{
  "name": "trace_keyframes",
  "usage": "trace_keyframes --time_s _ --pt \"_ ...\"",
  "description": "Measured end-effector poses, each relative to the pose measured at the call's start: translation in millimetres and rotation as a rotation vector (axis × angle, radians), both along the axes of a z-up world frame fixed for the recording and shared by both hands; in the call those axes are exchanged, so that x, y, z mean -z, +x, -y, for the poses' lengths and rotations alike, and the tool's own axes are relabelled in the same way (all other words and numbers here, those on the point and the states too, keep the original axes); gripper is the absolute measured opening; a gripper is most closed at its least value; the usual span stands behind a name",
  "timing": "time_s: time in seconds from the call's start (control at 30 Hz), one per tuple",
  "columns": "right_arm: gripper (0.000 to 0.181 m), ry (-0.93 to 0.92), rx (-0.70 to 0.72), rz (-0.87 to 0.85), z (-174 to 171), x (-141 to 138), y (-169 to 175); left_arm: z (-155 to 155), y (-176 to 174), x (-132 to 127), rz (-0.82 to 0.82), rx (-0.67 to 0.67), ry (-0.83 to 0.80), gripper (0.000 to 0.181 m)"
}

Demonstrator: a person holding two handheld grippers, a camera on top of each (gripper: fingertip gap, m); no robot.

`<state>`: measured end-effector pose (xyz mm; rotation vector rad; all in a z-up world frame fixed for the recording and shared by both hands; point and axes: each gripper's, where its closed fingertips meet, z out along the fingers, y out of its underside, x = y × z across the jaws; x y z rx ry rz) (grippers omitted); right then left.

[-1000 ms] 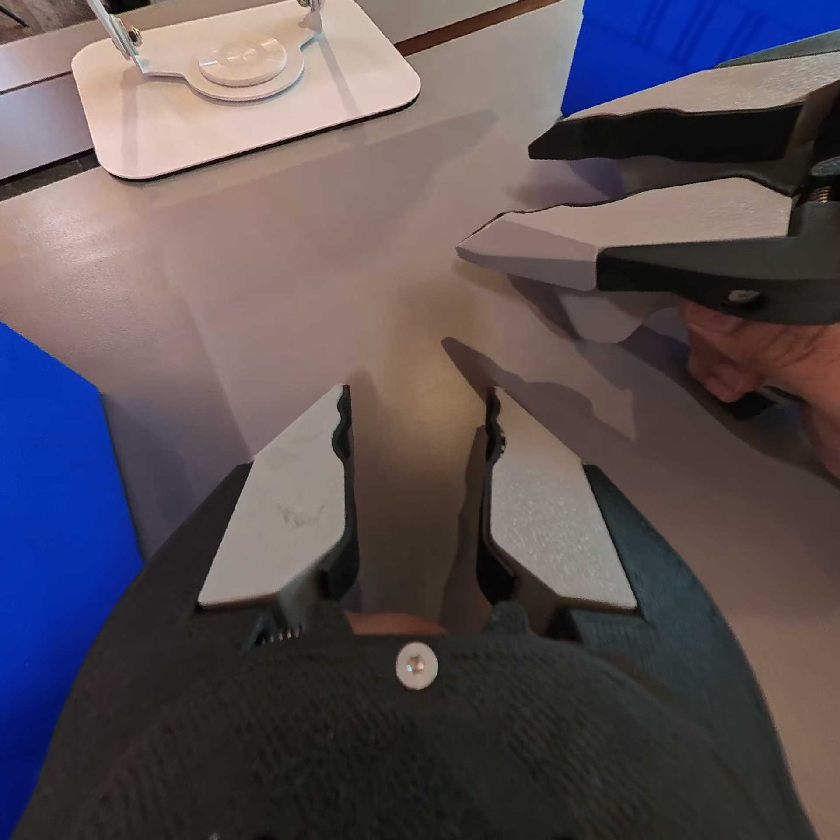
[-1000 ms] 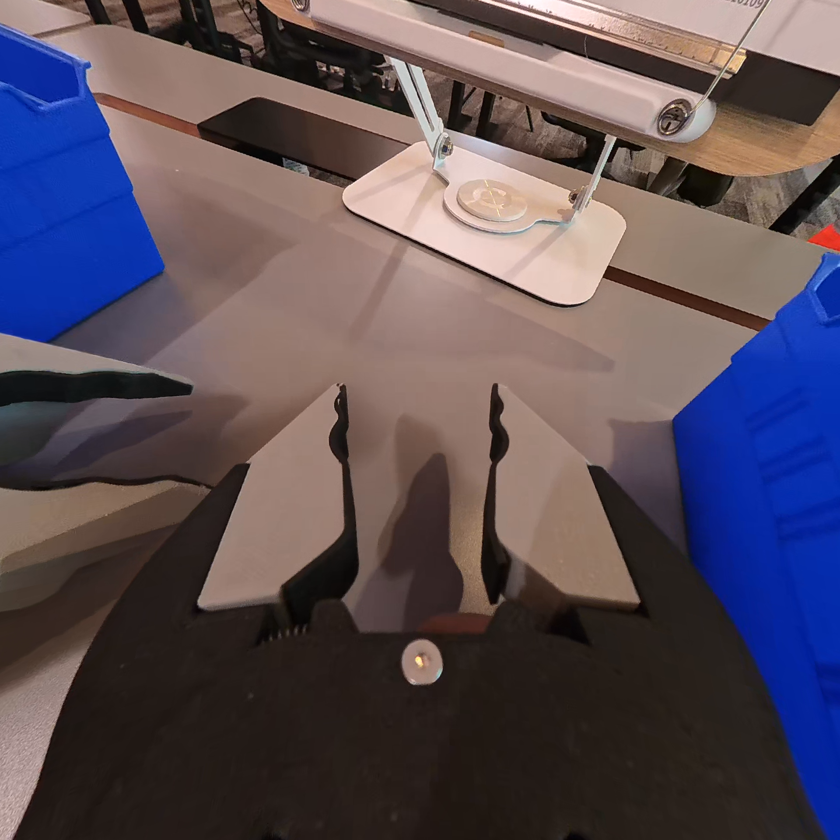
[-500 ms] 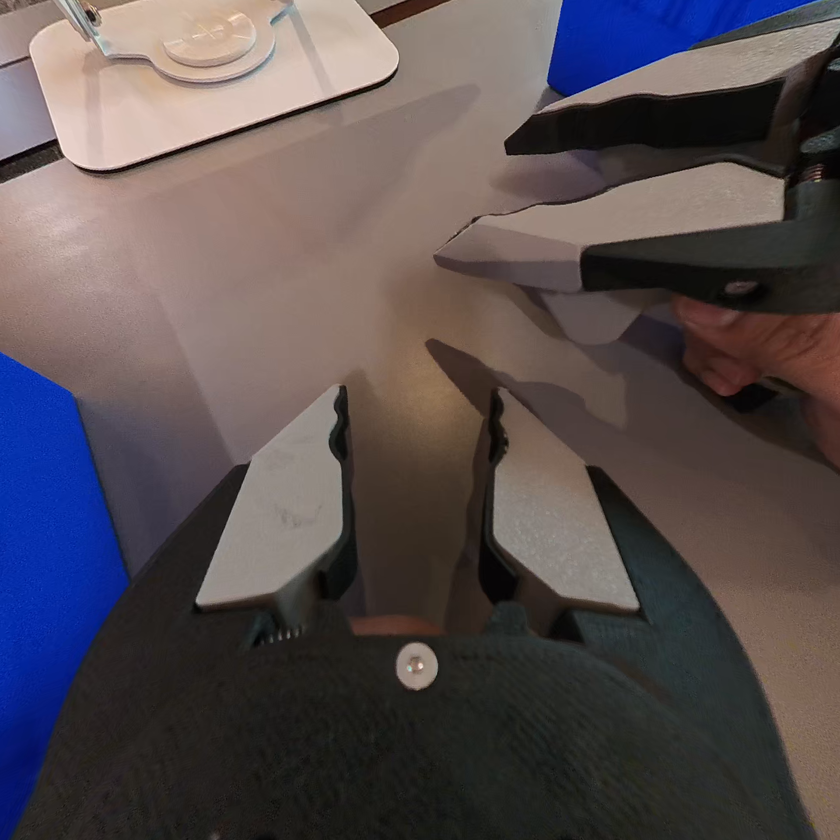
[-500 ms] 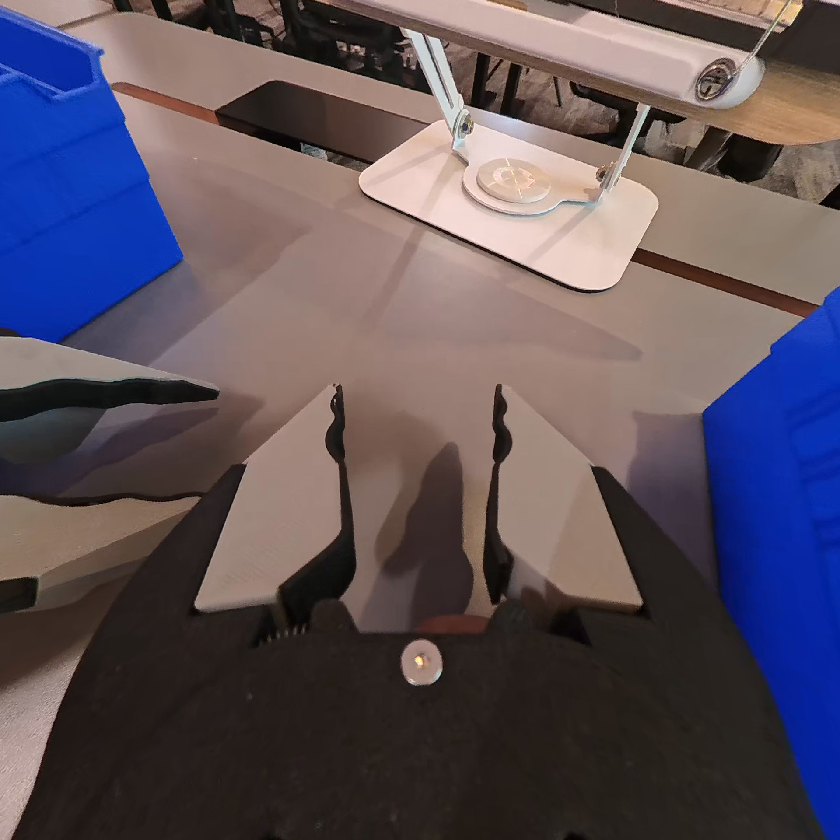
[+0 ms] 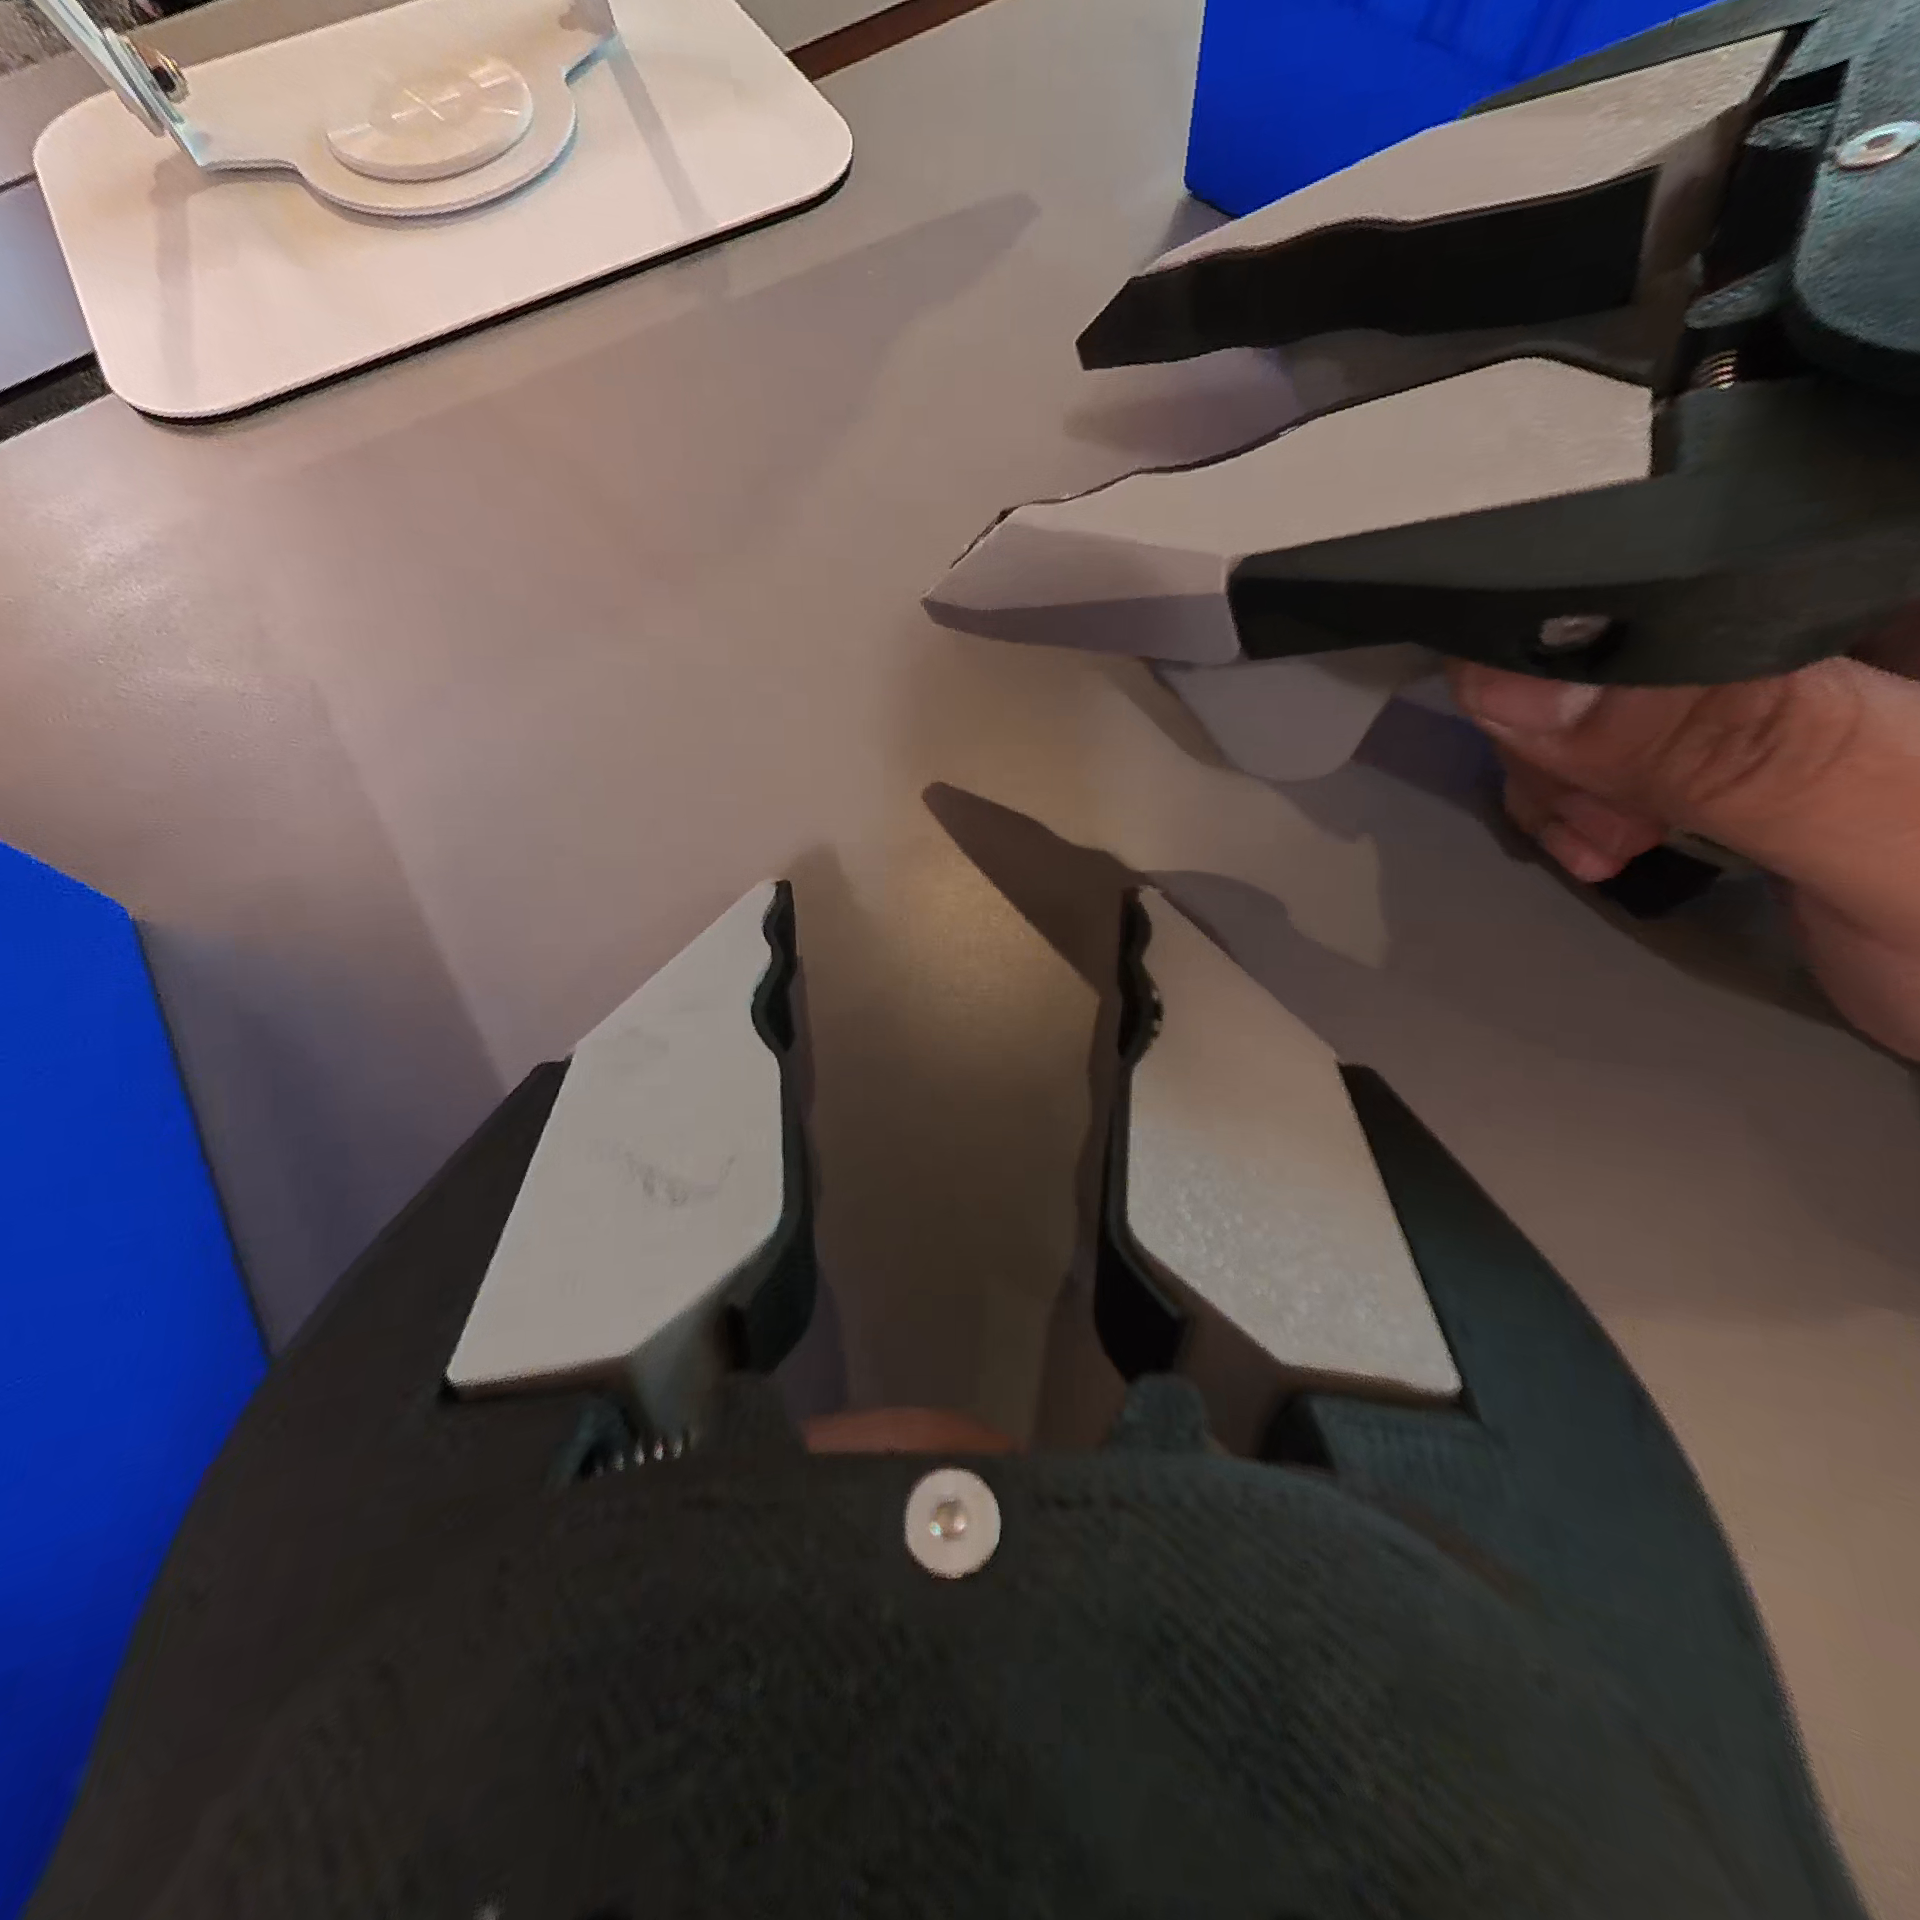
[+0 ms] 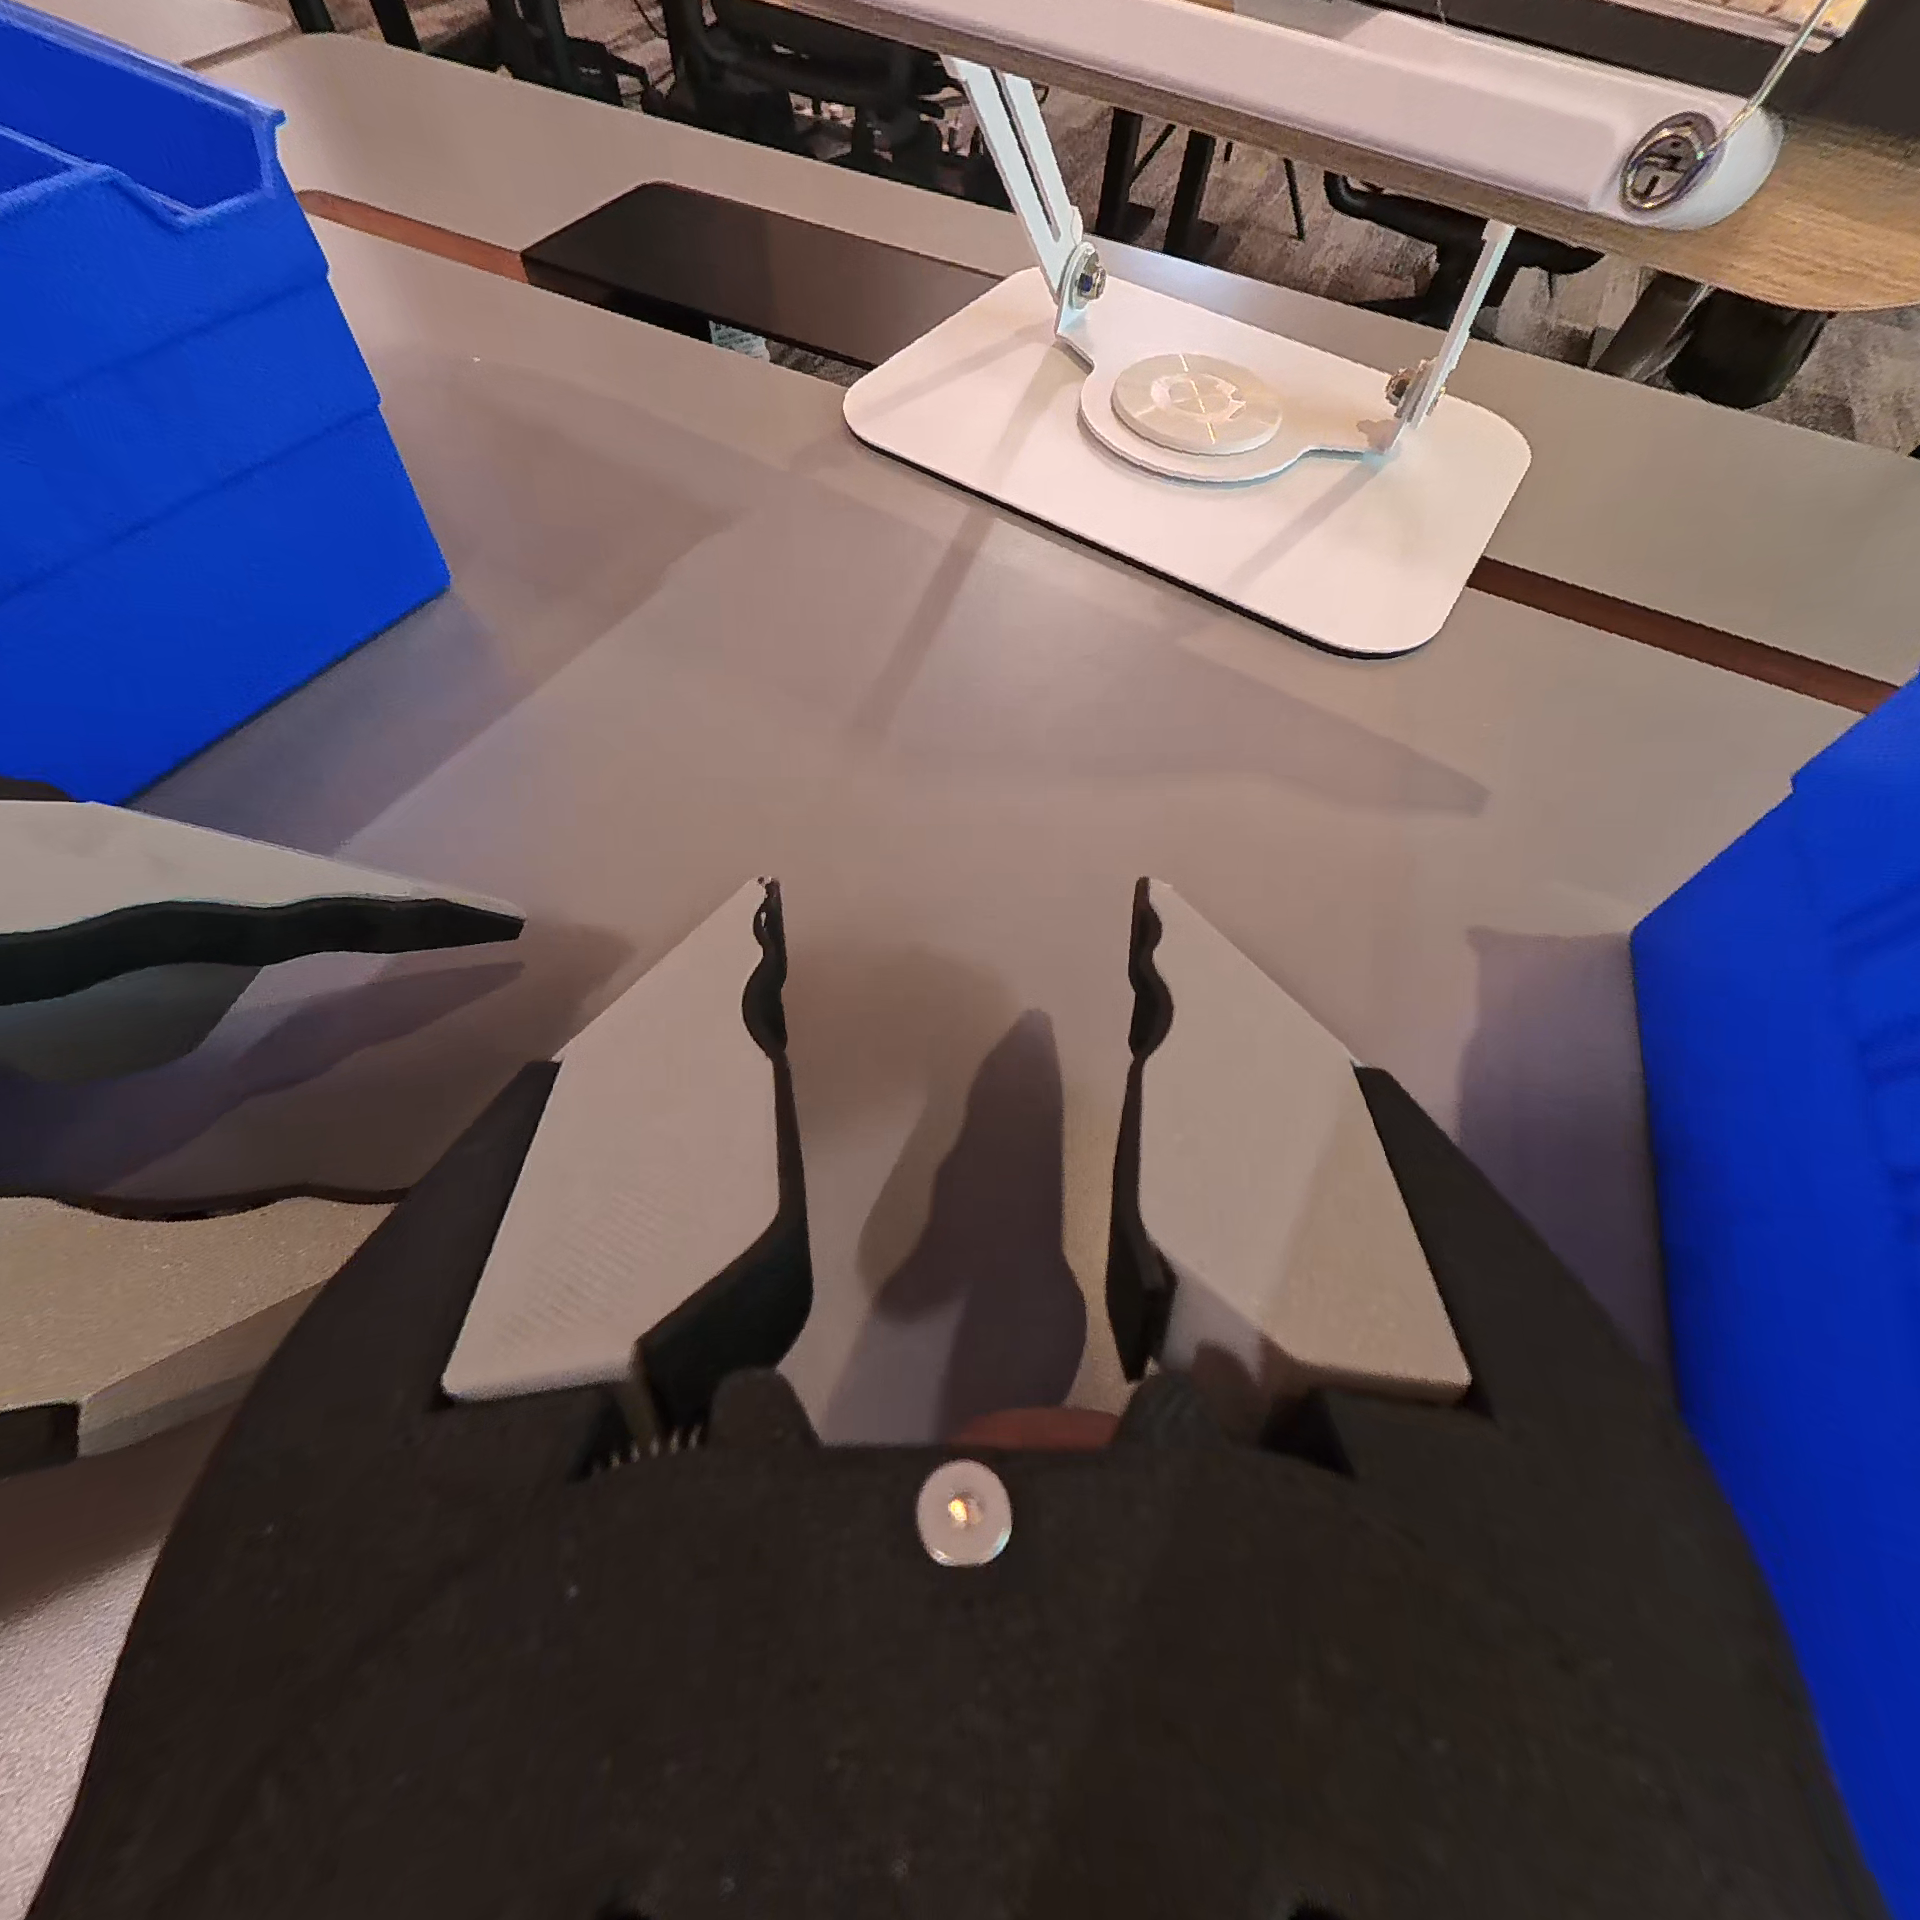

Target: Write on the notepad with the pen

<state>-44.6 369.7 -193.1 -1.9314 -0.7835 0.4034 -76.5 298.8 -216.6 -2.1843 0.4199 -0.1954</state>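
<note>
No notepad and no pen show in either view. My left gripper (image 5: pixel 956 904) is open and empty, low over the grey table (image 5: pixel 582 582). My right gripper (image 6: pixel 956 894) is open and empty too, over the same table. In the left wrist view the right gripper (image 5: pixel 1029 457) shows at the upper right, jaws apart, with a person's hand (image 5: pixel 1714 769) on its handle. In the right wrist view the left gripper (image 6: pixel 312 1049) shows at the left edge, jaws apart.
A white stand base (image 6: pixel 1184 468) sits at the back of the table and shows in the left wrist view (image 5: pixel 416 208) too. A blue bin (image 6: pixel 177 457) stands at the left and another blue bin (image 6: pixel 1797 1143) at the right. A dark panel (image 6: pixel 748 260) lies behind.
Both grippers have shifted slightly over the table. The right gripper has tilted and moved a little in the left wrist view. Both stay open and empty.
</note>
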Motion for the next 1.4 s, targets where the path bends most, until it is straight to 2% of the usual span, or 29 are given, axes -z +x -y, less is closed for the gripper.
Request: trace_keyframes --time_s 0.8,1.1,1.27,1.4 --pt "0.066 -0.024 -0.030 0.051 1.9 8.1 -10.5 3.9 6.6 2.3 -0.054 0.031 0.004 0.061" --pt "0.067 -0.040 -0.030 0.050 1.5 9.9 -10.5 2.7 3.8 3.4 0.000 0.016 -0.024 0.061" --pt "0.068 -0.026 -0.035 0.035 2.7 6.7 -10.7 1.7 1.0 -4.0 -0.013 -0.006 0.032 0.063" --pt "0.071 -0.018 -0.045 0.023 4.6 4.6 -11.5 -2.4 -6.6 -19.8 -0.002 -0.063 0.135 0.067"
